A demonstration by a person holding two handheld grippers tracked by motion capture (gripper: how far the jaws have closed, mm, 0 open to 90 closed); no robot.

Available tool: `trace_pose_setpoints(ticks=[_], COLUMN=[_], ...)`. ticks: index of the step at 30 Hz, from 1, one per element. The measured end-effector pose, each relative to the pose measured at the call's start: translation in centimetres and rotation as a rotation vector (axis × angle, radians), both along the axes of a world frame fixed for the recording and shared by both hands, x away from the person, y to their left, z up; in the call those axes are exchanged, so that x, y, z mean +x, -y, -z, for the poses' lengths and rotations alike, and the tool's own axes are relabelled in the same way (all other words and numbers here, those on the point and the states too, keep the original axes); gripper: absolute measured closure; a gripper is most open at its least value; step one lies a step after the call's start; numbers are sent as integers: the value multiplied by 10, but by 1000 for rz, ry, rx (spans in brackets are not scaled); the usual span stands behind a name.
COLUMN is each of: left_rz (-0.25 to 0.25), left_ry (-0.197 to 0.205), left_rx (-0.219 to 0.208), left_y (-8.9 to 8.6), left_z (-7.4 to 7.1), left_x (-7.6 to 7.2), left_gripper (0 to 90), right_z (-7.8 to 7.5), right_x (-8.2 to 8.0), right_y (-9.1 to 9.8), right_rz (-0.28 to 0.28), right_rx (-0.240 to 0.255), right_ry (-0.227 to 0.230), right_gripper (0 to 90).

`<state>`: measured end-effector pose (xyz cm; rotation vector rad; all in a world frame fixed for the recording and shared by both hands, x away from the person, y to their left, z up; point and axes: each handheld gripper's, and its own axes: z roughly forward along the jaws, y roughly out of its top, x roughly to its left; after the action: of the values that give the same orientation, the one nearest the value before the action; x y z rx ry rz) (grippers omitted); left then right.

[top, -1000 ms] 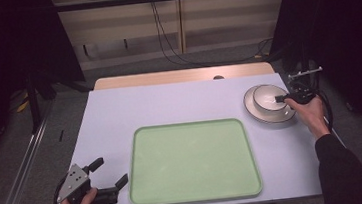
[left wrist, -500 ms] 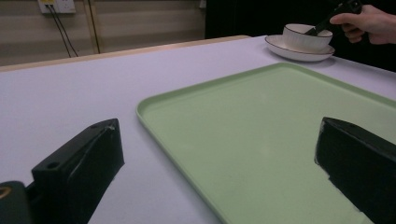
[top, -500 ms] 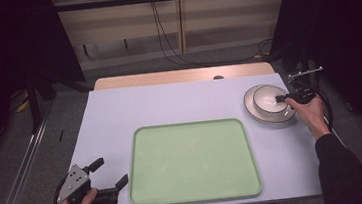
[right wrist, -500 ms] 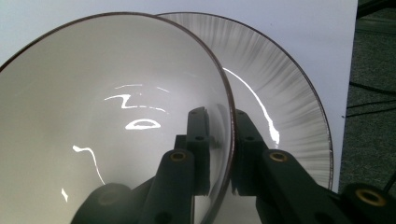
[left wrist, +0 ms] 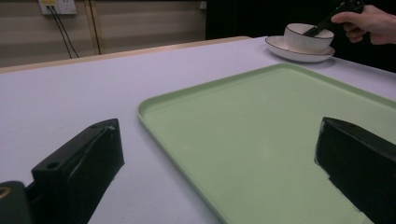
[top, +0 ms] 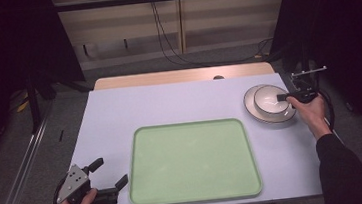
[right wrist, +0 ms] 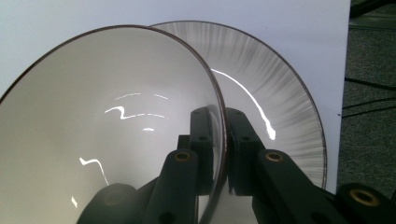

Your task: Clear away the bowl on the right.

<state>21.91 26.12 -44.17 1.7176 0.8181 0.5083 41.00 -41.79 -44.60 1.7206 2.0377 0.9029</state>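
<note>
Looking down from the high view, a pale lilac surface (top: pixel 120 118) carries a light green tray (top: pixel 192 162) near the person's edge, its flat bed bare, and a white bowl (top: pixel 271 100) sitting on a white plate (top: pixel 262 117) at the far right corner. The right claw (top: pixel 285 97) reaches over the bowl's right side with its jaws at the rim, held by the right hand (top: pixel 312 114). The left claw (top: pixel 109 174) hangs at the near left corner of the surface, just beside the tray, jaws spread wide. In the left gripper view the two black jaws stand well apart — one over the bare surface, the other over the tray (left wrist: pixel 280 126) — and the bowl (left wrist: pixel 308 38) with its plate (left wrist: pixel 299 52) sits far off, the right hand (left wrist: pixel 369 21) above it. In the right gripper view the right claw (right wrist: pixel 223 140) pinches the bowl's (right wrist: pixel 102 130) dark-edged rim, one jaw inside and one outside; the bowl holds nothing, and the plate (right wrist: pixel 275 79) lies beneath — streaked grey toward its edge.
</note>
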Motion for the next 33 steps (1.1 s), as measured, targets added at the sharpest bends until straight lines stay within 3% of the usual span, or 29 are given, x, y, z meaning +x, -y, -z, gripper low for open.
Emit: trace_pose_setpoints(ticks=[16, 33], left_rz=[-2, -5], left_ry=[-3, -2], left_rx=[-6, -7], left_y=[0, 0], left_z=[0, 0], left_x=[0, 0], left_gripper=[11, 11], right_z=[-5, -10], right_x=[-4, -6], right_y=[10, 13], right_rz=[52, 58], right_rx=[56, 78], right_ry=[11, 42], right_gripper=[825, 824])
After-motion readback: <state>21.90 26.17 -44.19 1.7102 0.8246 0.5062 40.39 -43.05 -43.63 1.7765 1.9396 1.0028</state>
